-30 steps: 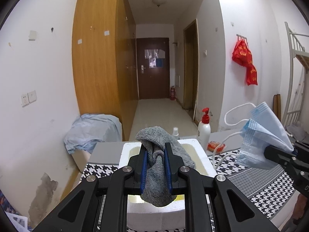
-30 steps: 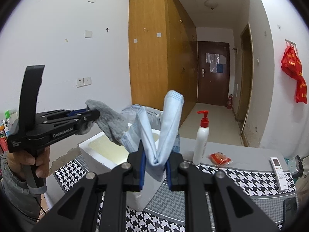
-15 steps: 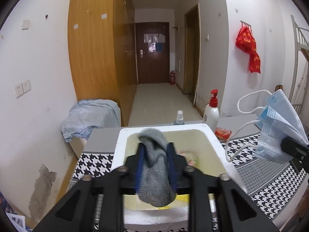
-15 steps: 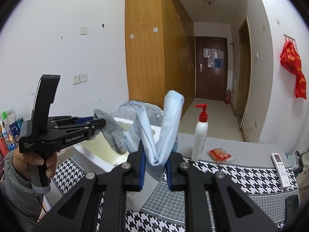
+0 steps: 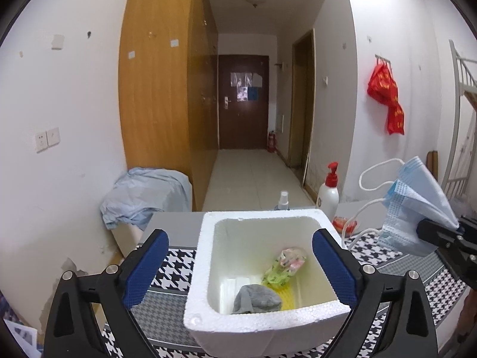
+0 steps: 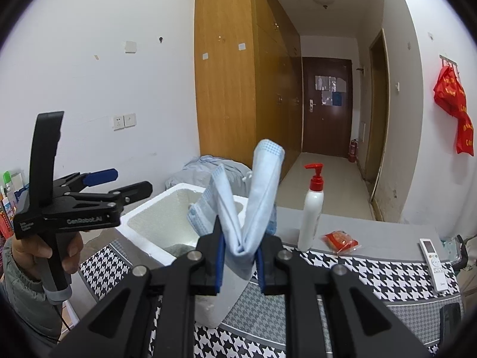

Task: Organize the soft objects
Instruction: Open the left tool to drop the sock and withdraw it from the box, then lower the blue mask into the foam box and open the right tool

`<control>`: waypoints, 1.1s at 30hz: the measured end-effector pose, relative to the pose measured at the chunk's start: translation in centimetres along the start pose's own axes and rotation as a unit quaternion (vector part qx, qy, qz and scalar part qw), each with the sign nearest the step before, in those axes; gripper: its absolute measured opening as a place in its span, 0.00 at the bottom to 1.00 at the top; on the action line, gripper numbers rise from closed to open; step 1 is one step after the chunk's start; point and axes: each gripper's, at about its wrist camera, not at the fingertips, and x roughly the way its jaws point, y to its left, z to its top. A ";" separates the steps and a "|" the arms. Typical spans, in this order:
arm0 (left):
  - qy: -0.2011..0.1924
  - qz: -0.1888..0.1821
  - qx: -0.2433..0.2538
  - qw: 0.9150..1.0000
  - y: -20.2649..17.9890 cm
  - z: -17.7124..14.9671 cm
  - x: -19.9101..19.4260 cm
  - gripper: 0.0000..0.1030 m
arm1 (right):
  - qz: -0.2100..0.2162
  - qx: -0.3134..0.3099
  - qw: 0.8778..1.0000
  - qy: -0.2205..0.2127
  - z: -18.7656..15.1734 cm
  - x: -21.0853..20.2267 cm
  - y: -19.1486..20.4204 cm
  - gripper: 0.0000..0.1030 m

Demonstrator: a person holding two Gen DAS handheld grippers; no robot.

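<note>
A grey sock point(image 5: 256, 299) lies loose on the bottom of the white foam box point(image 5: 262, 213), beside a green and pink packet point(image 5: 284, 265). My left gripper point(image 5: 238, 235) hovers over the box's near side, its jaws opening wide with nothing held between them. The right wrist view shows that left gripper point(image 6: 132, 180) left of the box point(image 6: 167, 192), a person's hand point(image 6: 68, 250) on its handle. My right gripper point(image 6: 240, 253) is shut on a folded blue face mask point(image 6: 262, 185), which is held up to the right of the box point(image 5: 414, 208).
A white pump bottle with a red top point(image 6: 311, 217), a red packet point(image 6: 340, 240) and a remote point(image 6: 433, 264) lie on the houndstooth tablecloth point(image 6: 372, 271). A small spray bottle point(image 5: 283, 200) stands behind the box. A pale blue cloth heap point(image 5: 146, 197) sits beyond the table.
The left jaws spread wide and the grey sock fell out of them into the foam box. The right gripper kept still with the mask.
</note>
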 end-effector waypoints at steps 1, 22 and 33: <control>-0.003 0.003 -0.004 1.000 0.2 0.0 -0.3 0.98 | 0.001 -0.001 1.000 0.001 0.0 0.0 0.1 0.20; -0.017 0.043 -0.028 0.999 3.5 -1.2 -3.9 0.99 | 0.032 -0.033 0.999 0.017 1.5 2.0 3.6 0.20; -0.025 0.068 -0.033 0.997 5.1 -2.0 -4.5 0.99 | 0.038 -0.046 0.997 0.043 1.9 4.6 5.0 0.21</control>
